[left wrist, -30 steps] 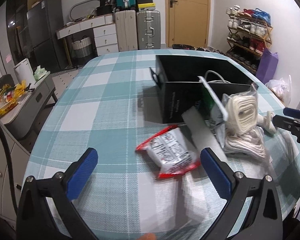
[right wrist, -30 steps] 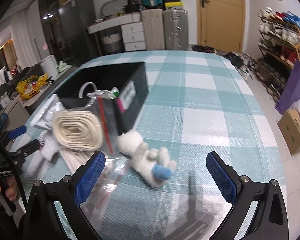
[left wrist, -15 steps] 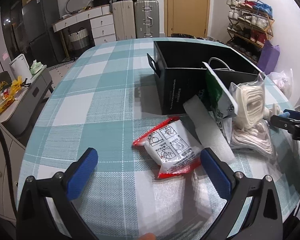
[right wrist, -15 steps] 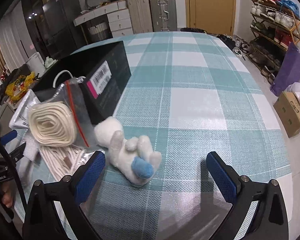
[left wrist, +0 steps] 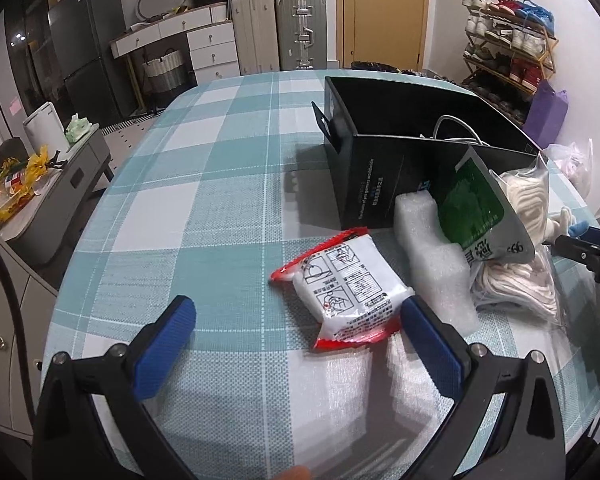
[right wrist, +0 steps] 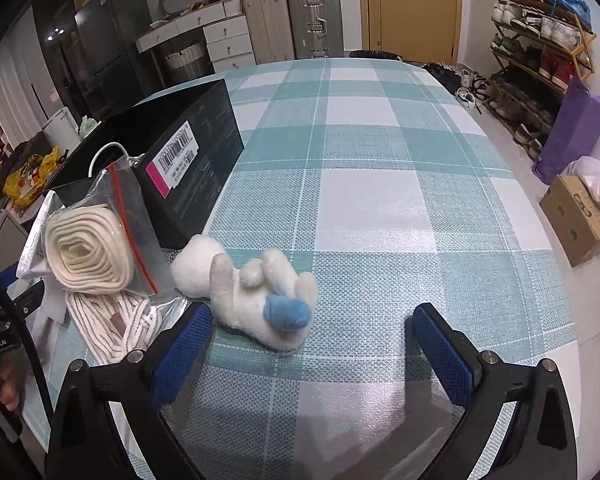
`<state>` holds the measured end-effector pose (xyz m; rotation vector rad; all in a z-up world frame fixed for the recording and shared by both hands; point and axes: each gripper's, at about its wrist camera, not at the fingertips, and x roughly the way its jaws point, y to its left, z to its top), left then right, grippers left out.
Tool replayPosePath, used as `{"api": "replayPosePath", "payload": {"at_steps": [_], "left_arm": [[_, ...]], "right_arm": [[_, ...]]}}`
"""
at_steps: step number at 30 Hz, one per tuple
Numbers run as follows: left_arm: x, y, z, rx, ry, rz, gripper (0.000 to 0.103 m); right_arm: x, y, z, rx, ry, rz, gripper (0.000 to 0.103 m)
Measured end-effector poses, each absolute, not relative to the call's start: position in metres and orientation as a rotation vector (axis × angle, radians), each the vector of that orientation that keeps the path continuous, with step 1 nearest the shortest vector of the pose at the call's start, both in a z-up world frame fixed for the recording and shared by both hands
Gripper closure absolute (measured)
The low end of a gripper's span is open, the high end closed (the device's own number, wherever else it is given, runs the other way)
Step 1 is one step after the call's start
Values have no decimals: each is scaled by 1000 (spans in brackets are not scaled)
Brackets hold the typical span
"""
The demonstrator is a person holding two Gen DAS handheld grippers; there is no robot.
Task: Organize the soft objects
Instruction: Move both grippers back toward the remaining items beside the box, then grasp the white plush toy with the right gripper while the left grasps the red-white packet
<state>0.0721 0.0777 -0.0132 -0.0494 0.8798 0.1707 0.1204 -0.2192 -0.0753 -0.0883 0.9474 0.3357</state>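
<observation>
A white plush toy with a blue part (right wrist: pixel 252 292) lies on the checked table just ahead of my right gripper (right wrist: pixel 312 344), which is open and empty. A clear bag with a cream rolled cloth (right wrist: pixel 88 256) and a bag of white cord (right wrist: pixel 112 324) lie to its left, beside the open black box (right wrist: pixel 192 148). My left gripper (left wrist: pixel 296 340) is open and empty, with a red-edged white packet (left wrist: pixel 348 288) just ahead between its fingers. A white foam block (left wrist: pixel 432 256) and a green pouch (left wrist: pixel 476 208) lean by the black box (left wrist: pixel 380 168).
The checked table (left wrist: pixel 204 208) stretches left and far. A white cable (left wrist: pixel 456 128) lies inside the box. Suitcases (left wrist: pixel 300 32), drawers and a door stand beyond. A shoe rack (right wrist: pixel 540 60), a purple bag and a cardboard box (right wrist: pixel 576 216) stand on the right.
Both grippers have moved forward; the red-edged packet and the plush toy now lie closer to the fingers. Both stay open.
</observation>
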Motion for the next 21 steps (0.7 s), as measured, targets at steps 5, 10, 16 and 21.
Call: {"api": "replayPosePath", "payload": {"at_steps": [5,10,16,21], "left_arm": [[76,76,-13,-46,885,158,0],[79,76,-13,-61,886,129,4],[79,72,-13,-78,882,53,42],[74,70,-10,-66,858,42,54]], "right_arm": [[118,-212,-74,-105,933,359,15],[116,-212,-74,-112,918,379,27],[114,-210,-72,-124,908,396,45],[113,-210,-70,-124,904,411,56]]}}
